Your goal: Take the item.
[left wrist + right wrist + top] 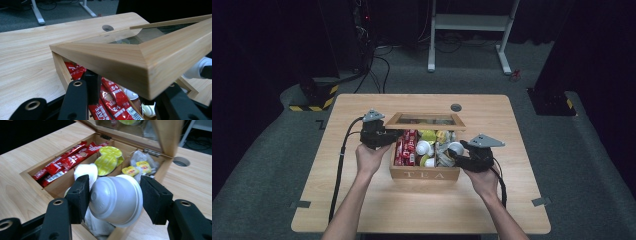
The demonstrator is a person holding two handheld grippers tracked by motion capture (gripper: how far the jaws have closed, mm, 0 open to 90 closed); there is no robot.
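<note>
The wooden tea box [424, 173] sits mid-bench [362, 200], stiff and probably heavy enough to stay put, with its glass-paned lid [150, 52] propped partly open. The left gripper [384, 136] pinches that lid by its front left corner, jaws closed on the wood frame; the frame is rigid and gives a sure hold, but the pane looks fragile and the hinges would not like a twist, so the edge is the right place to grip. Inside lie red sachets [65, 160], soft and slippery, and green-lidded pods [106, 164]. The right gripper [113, 200] holds a white coffee capsule [117, 198] just above the box's near right corner, jaws half spread against its sides. It looks light, smooth and thin-walled, so it could squirt out or dent; a gentle squeeze across the body just above the flared rim seems safest.
</note>
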